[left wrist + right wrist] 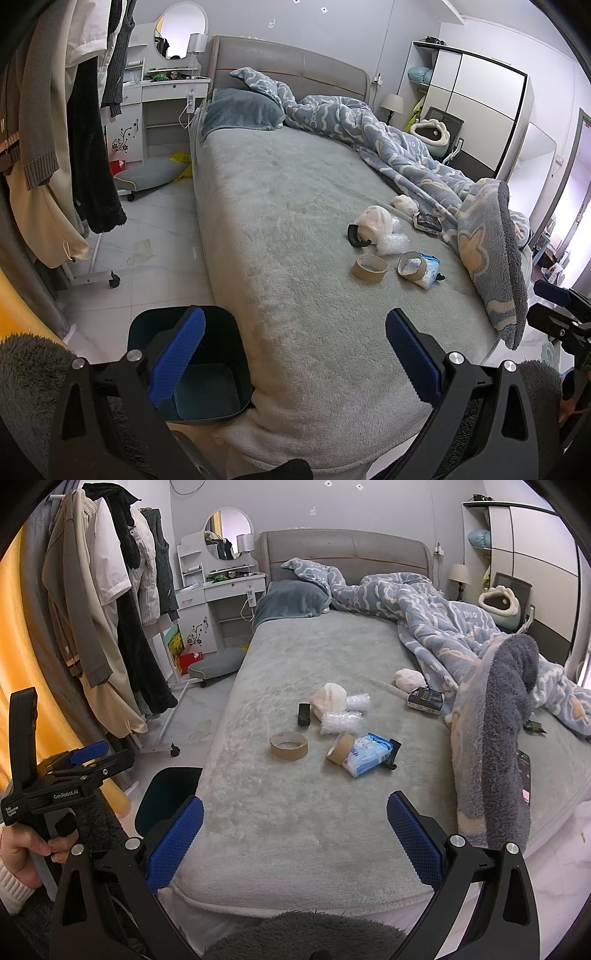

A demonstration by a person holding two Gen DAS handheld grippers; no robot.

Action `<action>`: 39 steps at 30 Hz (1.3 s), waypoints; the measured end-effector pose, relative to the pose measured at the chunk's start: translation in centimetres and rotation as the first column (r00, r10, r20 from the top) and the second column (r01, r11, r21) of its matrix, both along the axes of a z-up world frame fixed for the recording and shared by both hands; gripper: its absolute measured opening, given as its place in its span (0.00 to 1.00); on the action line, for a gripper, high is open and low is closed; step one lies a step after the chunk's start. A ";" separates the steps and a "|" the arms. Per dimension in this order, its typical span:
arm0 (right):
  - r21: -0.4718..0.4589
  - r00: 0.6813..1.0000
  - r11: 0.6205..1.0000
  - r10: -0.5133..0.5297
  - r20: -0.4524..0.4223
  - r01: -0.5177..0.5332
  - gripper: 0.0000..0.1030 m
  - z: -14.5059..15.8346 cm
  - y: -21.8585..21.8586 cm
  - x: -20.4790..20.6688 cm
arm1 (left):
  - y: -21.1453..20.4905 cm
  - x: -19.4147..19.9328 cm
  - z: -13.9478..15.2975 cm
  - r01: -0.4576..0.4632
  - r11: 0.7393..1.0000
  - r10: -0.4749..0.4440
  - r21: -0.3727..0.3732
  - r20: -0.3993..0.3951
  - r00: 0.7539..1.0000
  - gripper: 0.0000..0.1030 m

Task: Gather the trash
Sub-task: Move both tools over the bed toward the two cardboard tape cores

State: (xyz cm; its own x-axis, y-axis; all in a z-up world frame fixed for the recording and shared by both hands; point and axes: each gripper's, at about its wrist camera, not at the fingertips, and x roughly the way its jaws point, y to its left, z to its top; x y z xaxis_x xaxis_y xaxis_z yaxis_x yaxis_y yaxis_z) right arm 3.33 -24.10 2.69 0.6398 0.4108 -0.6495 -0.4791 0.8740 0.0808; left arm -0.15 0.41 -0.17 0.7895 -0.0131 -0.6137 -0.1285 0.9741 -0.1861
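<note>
Both tools are held at the foot of a bed [295, 830] covered in grey fleece, empty, each with its blue pads spread wide apart: the left tool [295, 354] at the bottom of the left wrist view, the right tool [295, 838] at the bottom of the right wrist view. The trash lies right of centre on the bed: an empty tape roll [289, 745], a second cardboard roll [340, 752] touching a blue tissue pack [369, 758], crumpled bubble wrap [341, 722] and a wad of white paper [328, 698] just beyond them. A dark bin [207, 384] stands on the floor against the bed's lower left corner, open and partly behind the left tool's pad. A blue patterned blanket [406, 147] is heaped along the bed's right side
</note>
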 end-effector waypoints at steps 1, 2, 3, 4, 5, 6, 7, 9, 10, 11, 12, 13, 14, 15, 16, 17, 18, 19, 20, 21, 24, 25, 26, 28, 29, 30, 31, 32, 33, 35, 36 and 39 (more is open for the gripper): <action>0.000 1.000 1.000 0.000 -0.001 0.000 0.97 0.1 -0.1 0.1 | 0.0 0.0 0.0 0.000 1.000 0.000 0.001 0.000 1.000 0.97; 0.000 1.000 1.000 0.000 -0.001 0.000 0.97 0.1 -0.1 0.1 | 0.0 0.0 0.0 0.000 1.000 0.000 0.000 0.000 1.000 0.97; 0.000 1.000 1.000 0.000 -0.001 0.000 0.97 0.1 -0.1 0.1 | 0.0 0.0 0.0 0.000 1.000 0.000 0.000 -0.001 1.000 0.97; 0.000 1.000 1.000 0.000 -0.001 0.000 0.97 0.1 -0.1 0.1 | 0.0 0.0 0.0 0.000 1.000 0.000 0.000 0.000 1.000 0.97; 0.000 1.000 1.000 -0.001 -0.001 0.001 0.97 0.1 -0.1 0.1 | 0.0 0.0 0.0 0.000 1.000 0.000 0.001 -0.001 1.000 0.97; 0.000 1.000 1.000 -0.001 0.000 0.001 0.97 0.1 -0.1 0.1 | 0.0 0.0 0.0 0.000 1.000 0.000 0.000 -0.001 1.000 0.97; 0.000 1.000 1.000 0.000 0.000 0.000 0.97 0.1 -0.1 0.1 | 0.0 0.0 0.0 0.001 1.000 -0.001 0.000 -0.001 1.000 0.97; 0.000 1.000 1.000 0.000 0.000 0.000 0.97 0.1 -0.1 0.1 | 0.0 0.0 0.0 0.000 1.000 0.000 0.000 -0.001 1.000 0.97; 0.001 1.000 1.000 0.001 0.001 -0.001 0.97 0.1 -0.1 0.1 | 0.0 0.0 0.0 -0.001 1.000 0.001 0.001 -0.001 1.000 0.97; 0.004 1.000 1.000 0.001 0.001 -0.001 0.97 0.2 -0.2 0.1 | 0.0 0.0 0.0 0.001 1.000 -0.001 0.000 0.000 1.000 0.97; 0.005 1.000 1.000 -0.001 -0.003 0.001 0.97 0.2 -0.3 0.2 | 0.1 0.0 0.0 0.004 1.000 -0.004 -0.006 0.000 1.000 0.97; -0.003 1.000 1.000 -0.010 -0.010 0.010 0.97 0.2 -0.4 0.4 | -0.2 0.0 -0.5 0.008 1.000 -0.008 -0.013 0.000 1.000 0.97; -0.023 1.000 0.999 -0.024 -0.013 0.024 0.97 0.2 -0.3 0.7 | -0.2 0.0 -0.4 0.011 1.000 -0.011 -0.013 0.003 1.000 0.97; -0.040 0.999 0.999 -0.033 -0.007 0.033 0.97 0.4 -0.3 0.8 | -0.2 -0.1 -0.5 0.013 1.000 -0.013 -0.012 0.006 1.000 0.97; -0.059 0.999 0.997 -0.042 0.005 0.042 0.97 0.6 -0.1 0.9 | -0.1 -0.1 -0.5 0.012 1.000 -0.012 -0.006 0.005 1.000 0.97; -0.069 0.999 0.997 -0.044 0.016 0.045 0.97 0.8 0.0 1.1 | -0.1 -0.2 -0.6 0.010 1.000 -0.010 -0.001 0.005 1.000 0.97; -0.069 0.999 0.997 -0.043 0.021 0.044 0.97 1.0 0.0 1.3 | -0.1 -0.2 -0.6 0.008 1.000 -0.008 0.001 0.007 1.000 0.97; -0.068 0.999 0.997 -0.042 0.032 0.044 0.97 1.3 0.1 1.6 | 0.0 -0.2 -0.5 0.007 1.000 -0.007 0.008 0.010 1.000 0.97; -0.064 0.998 0.997 -0.044 0.042 0.046 0.97 1.4 0.1 1.9 | 0.0 -0.1 -0.3 0.012 1.000 -0.012 0.019 0.017 1.000 0.97; -0.059 0.998 0.997 -0.045 0.046 0.048 0.97 1.5 0.1 2.3 | -0.2 -0.1 -0.3 0.021 0.999 -0.022 0.042 0.027 0.999 0.97; -0.062 0.998 0.997 -0.049 0.046 0.052 0.97 1.3 0.1 3.6 | 0.1 0.4 -0.3 0.048 0.998 -0.049 0.041 0.020 0.999 0.97; -0.068 0.998 0.996 -0.046 0.046 0.049 0.97 1.2 0.3 4.1 | 0.2 0.7 -0.5 0.058 0.998 -0.058 0.026 0.011 0.998 0.97; -0.078 0.998 0.996 -0.039 0.045 0.043 0.97 1.0 0.5 4.5 | 0.3 0.9 -0.5 0.063 0.998 -0.063 0.021 0.005 0.998 0.97; -0.114 0.998 0.993 -0.016 0.054 0.022 0.97 0.8 1.4 5.3 | 0.3 1.2 -0.7 0.079 0.996 -0.079 0.037 0.003 0.997 0.97; -0.141 0.998 0.990 -0.001 0.061 0.010 0.97 0.6 1.9 5.6 | 0.3 1.3 -0.8 0.079 0.996 -0.079 0.050 0.004 0.997 0.97; -0.187 0.997 0.982 0.019 0.069 -0.006 0.97 0.1 2.6 6.0 | 0.4 1.5 -0.8 0.085 0.995 -0.085 0.046 0.007 0.996 0.97; -0.212 0.997 0.977 0.030 0.069 -0.014 0.97 -0.2 3.0 6.4 | 0.6 1.6 -0.9 0.094 0.995 -0.094 0.030 0.012 0.995 0.97; -0.234 0.997 0.972 0.039 0.066 -0.022 0.95 -0.6 3.2 6.8 | 0.7 1.8 -1.0 0.099 0.995 -0.099 0.024 0.014 0.995 0.97; -0.253 0.997 0.967 0.047 0.060 -0.030 0.94 -1.0 3.5 7.2 | 0.9 2.0 -1.0 0.101 0.995 -0.101 0.022 0.013 0.995 0.96; -0.278 0.997 0.959 0.066 0.046 -0.050 0.87 -1.9 3.8 8.0 | 1.1 2.5 -1.1 0.106 0.994 -0.106 0.014 0.012 0.994 0.96; -0.285 0.997 0.957 0.069 0.043 -0.054 0.86 -2.1 3.9 8.2 | 1.3 2.8 -1.2 0.114 0.994 -0.114 0.004 0.010 0.993 0.96; -0.308 0.996 0.949 0.079 0.029 -0.066 0.83 -2.9 4.0 8.9 | 1.1 3.7 -1.5 0.141 0.990 -0.141 -0.002 0.004 0.990 0.95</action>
State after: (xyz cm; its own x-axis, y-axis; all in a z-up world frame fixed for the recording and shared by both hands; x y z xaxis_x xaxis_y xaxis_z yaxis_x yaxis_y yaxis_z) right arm 12.22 -20.06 -0.18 0.6437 0.2426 -0.7258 -0.5396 0.8165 -0.2056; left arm 3.54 1.49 -1.64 0.7823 -0.1256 -0.6101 0.0109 0.9821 -0.1882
